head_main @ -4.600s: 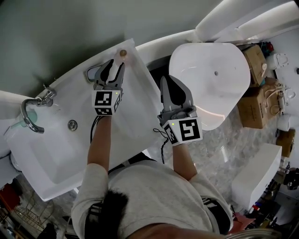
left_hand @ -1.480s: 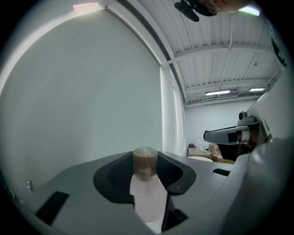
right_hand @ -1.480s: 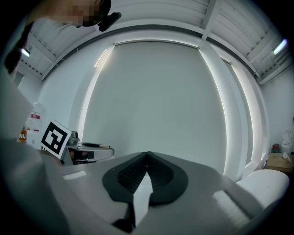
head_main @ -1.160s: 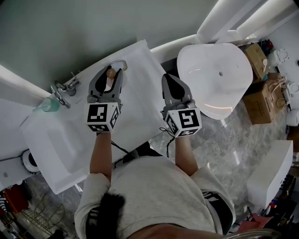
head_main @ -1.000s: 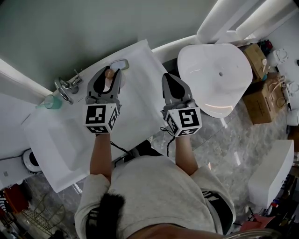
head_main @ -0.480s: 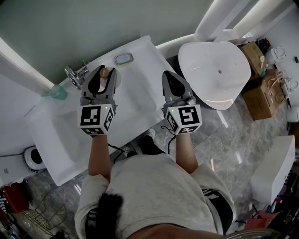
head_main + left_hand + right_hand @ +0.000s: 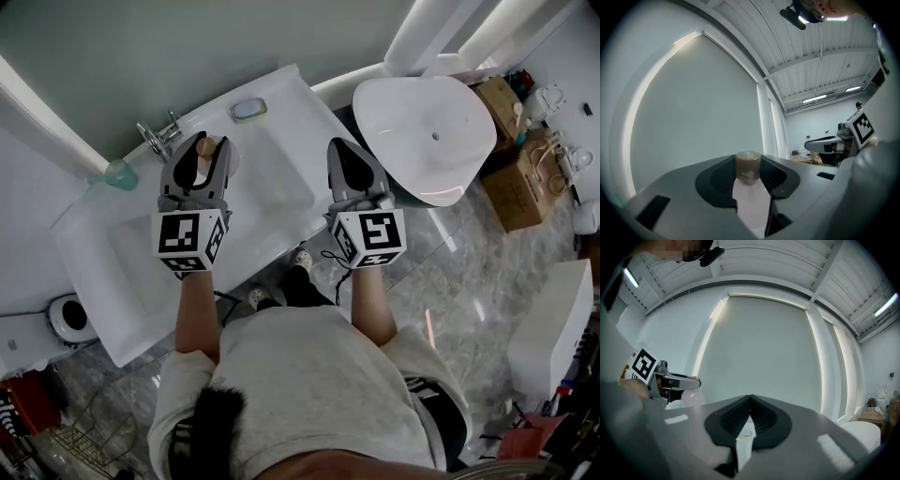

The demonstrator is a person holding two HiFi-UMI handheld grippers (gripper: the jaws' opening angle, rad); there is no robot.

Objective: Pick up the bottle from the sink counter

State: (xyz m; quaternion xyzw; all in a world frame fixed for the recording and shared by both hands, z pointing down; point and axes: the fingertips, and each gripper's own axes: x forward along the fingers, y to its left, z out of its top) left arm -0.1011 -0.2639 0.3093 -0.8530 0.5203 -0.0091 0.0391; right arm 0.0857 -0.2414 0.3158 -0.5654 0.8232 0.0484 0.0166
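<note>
Since the earlier frames, both claws had drawn back from the rear edge of the tabletop. Left claw gripped the bottle, jaws well apart, pads against its sides, brown cap upward, over the tabletop. Right claw was closed, pads together, empty, near the tabletop's right edge.

One bottle, two grippers

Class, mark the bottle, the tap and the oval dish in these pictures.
bottle (image 7: 748,166), left gripper view, on its brown cap
tap (image 7: 154,141), head view, on its chrome body
dish (image 7: 248,110), head view, on its middle
</note>
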